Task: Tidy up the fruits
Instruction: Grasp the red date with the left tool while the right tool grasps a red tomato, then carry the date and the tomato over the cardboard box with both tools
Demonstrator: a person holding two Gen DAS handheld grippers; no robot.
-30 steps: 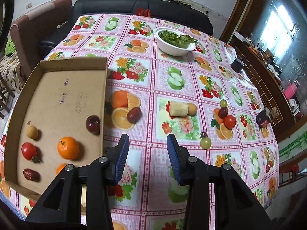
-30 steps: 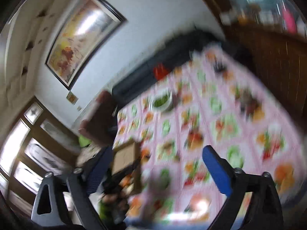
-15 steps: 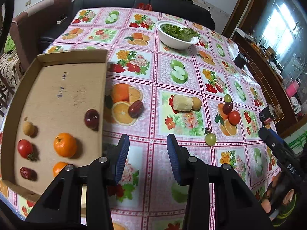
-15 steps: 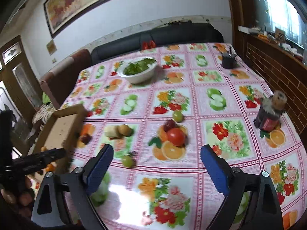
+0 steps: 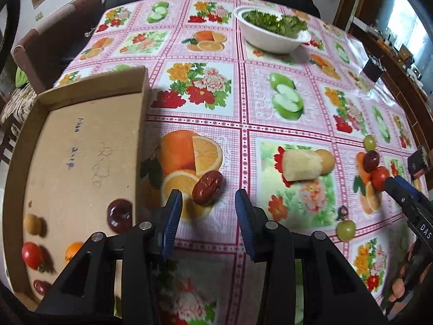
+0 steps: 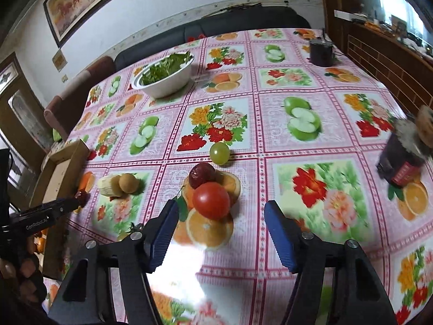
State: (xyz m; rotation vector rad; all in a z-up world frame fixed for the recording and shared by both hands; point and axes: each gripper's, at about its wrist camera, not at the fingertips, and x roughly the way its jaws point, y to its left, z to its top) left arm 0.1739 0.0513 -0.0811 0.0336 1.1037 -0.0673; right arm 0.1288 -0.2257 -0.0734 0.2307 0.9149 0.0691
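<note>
My left gripper (image 5: 207, 203) is open just in front of a red date (image 5: 207, 187) lying on the tablecloth beside the cardboard tray (image 5: 81, 146). The tray holds a dark plum (image 5: 119, 215), a tomato (image 5: 32, 251), an orange (image 5: 73, 248) and other small fruits. My right gripper (image 6: 221, 216) is open and empty, close around a red tomato (image 6: 211, 200). A dark plum (image 6: 202, 174) and a green grape (image 6: 219, 153) lie just behind the tomato. A banana piece (image 6: 108, 186) and a brown longan (image 6: 128, 182) lie to the left.
A white bowl of greens (image 5: 272, 33) stands at the back. A dark jar (image 6: 400, 162) stands at the right and a black cup (image 6: 320, 51) far back. Another green grape (image 5: 345, 229) lies near the right gripper's finger (image 5: 406, 197). A sofa runs behind the table.
Both grippers have moved forward and down: the left one up to the red date, the right one swung from the room onto the table up to the tomato.
</note>
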